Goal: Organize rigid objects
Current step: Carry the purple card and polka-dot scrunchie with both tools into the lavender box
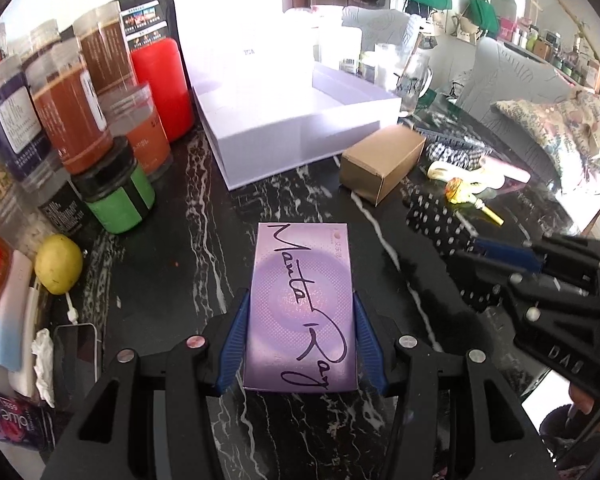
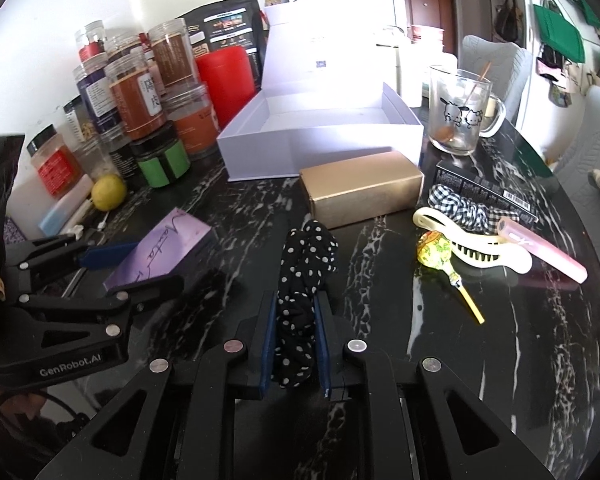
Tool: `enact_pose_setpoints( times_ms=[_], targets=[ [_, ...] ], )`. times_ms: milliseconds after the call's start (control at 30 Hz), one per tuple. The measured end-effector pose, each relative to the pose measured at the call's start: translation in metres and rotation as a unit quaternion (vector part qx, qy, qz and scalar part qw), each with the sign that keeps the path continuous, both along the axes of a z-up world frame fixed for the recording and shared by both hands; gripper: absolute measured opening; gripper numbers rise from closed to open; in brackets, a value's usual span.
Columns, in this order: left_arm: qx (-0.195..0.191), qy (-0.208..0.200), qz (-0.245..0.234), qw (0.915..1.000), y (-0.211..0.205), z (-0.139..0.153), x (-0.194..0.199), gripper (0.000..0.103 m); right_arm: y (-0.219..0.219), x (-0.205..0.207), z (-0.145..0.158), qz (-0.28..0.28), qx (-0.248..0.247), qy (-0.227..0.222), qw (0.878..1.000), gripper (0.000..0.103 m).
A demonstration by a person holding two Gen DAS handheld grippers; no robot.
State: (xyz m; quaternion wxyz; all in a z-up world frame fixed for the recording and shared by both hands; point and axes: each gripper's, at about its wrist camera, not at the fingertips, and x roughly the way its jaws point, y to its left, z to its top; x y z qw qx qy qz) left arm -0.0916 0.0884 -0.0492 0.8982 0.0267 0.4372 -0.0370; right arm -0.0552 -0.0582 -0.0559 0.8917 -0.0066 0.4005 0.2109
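Left wrist: left gripper (image 1: 300, 344) tilted down, clamping purple box (image 1: 302, 304).

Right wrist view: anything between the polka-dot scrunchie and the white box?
Yes: the gold box lies between the polka-dot scrunchie and the white box, in the right wrist view.

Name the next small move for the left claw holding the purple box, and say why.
Probably carry the purple box forward to the open white box. The left claw grips its sides, the white box looks empty, and the path ahead looks clear.

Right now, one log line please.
left tool: shut on purple box | right tool: shut on polka-dot scrunchie | white box: open
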Motion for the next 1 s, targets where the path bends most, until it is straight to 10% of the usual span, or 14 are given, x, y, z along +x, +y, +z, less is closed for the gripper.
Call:
enact_pose_setpoints(
  times_ms=[1000],
  targets=[
    [-0.015,-0.054,-0.01,0.9984,0.008,0.074,0.068,0.05,0.002,0.033,0.072,-0.011,-0.011,-0.041,0.999,0.018]
  ],
)
